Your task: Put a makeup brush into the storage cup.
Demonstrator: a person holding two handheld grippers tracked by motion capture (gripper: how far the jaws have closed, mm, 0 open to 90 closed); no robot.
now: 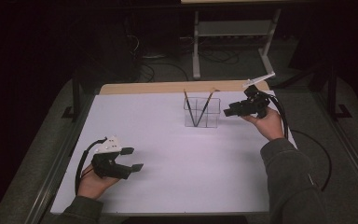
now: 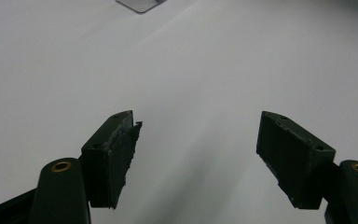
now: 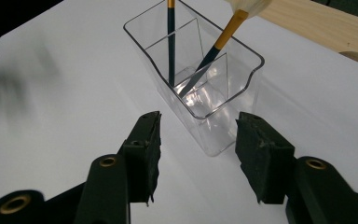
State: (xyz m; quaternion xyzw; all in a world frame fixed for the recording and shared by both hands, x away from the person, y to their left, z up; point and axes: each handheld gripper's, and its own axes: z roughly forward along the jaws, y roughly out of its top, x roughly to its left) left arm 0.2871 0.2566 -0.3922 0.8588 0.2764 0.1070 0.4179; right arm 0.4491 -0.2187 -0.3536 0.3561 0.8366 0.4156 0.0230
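A clear plastic holder (image 1: 202,112) with inner dividers stands at the back middle of the white sheet. Two dark-handled brushes lean apart in it, one to the left (image 1: 189,107) and one to the right (image 1: 206,106). My right gripper (image 1: 227,111) hovers just right of the holder and points at it, open. In the right gripper view the holder (image 3: 200,79) sits just beyond the right gripper (image 3: 198,133), its near corner low between the jaws, which do not touch it. My left gripper (image 1: 134,158) rests at the front left, open over bare sheet, as the left gripper (image 2: 198,140) view shows.
The white sheet (image 1: 168,154) covers most of the wooden table (image 1: 168,87), whose strip shows along the back edge. A metal stand (image 1: 233,42) and cables lie on the floor behind. A black cable (image 1: 324,154) trails off the right side.
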